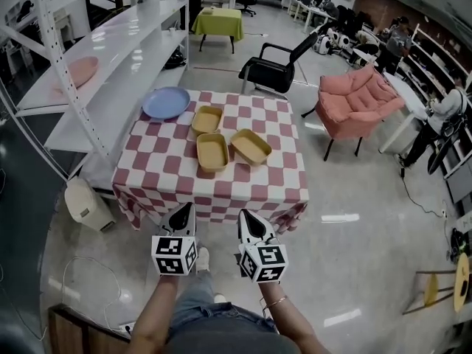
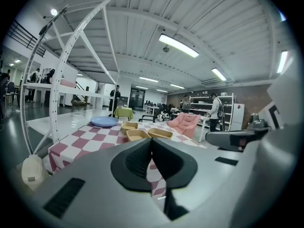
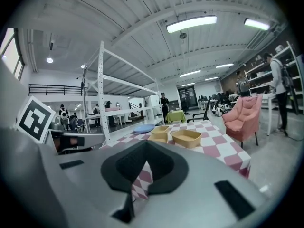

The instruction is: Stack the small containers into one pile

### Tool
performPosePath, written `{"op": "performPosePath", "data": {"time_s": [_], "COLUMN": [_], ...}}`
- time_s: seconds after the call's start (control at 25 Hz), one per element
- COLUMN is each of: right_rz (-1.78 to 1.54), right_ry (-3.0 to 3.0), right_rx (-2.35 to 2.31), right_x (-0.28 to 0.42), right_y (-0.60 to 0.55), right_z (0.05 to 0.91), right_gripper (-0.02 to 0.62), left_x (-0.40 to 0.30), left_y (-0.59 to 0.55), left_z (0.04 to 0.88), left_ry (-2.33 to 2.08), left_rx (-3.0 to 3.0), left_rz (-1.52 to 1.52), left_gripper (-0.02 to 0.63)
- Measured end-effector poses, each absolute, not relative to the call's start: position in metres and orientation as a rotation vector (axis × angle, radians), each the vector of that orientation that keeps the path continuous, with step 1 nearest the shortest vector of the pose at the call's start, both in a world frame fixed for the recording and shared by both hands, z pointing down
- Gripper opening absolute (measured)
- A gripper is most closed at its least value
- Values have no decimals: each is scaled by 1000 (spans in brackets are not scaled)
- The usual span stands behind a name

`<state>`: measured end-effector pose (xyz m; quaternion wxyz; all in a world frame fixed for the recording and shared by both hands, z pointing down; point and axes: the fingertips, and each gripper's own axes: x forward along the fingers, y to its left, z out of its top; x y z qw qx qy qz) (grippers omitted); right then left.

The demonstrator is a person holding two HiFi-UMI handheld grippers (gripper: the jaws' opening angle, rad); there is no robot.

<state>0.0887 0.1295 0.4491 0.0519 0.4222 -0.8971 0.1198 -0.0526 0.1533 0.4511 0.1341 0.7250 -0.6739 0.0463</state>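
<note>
Three shallow tan containers lie apart on the red-and-white checkered table (image 1: 169,175): one at the back (image 1: 207,119), one in the middle (image 1: 212,152) and one tilted to its right (image 1: 251,146). Both grippers hang side by side before the table's near edge, short of the containers. My left gripper (image 1: 181,214) is shut with nothing in it, and so is my right gripper (image 1: 251,222). In the left gripper view the shut jaws (image 2: 152,146) point at the containers (image 2: 137,135). The right gripper view shows its jaws (image 3: 146,153) closed below the nearest container (image 3: 186,137).
A blue plate (image 1: 166,102) lies at the table's back left corner. A white shelf rack (image 1: 110,57) stands left of the table with a white bin (image 1: 87,203) on the floor beside it. A black chair (image 1: 274,68) and a pink armchair (image 1: 358,98) stand behind and to the right.
</note>
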Motion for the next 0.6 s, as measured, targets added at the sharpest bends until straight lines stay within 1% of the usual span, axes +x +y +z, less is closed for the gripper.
{"op": "performPosePath", "data": {"time_s": [0.6], "right_rz": [363], "right_ry": [-2667], "right_rx": [1361], "right_x": [30], "right_y": [-8], "right_z": [452], "right_gripper": [9], "left_x": [-127], "left_y": [14], "left_z": [470], "left_ry": [-1890], "left_rx": [2062], "left_rz": [142], "left_gripper": [17]}}
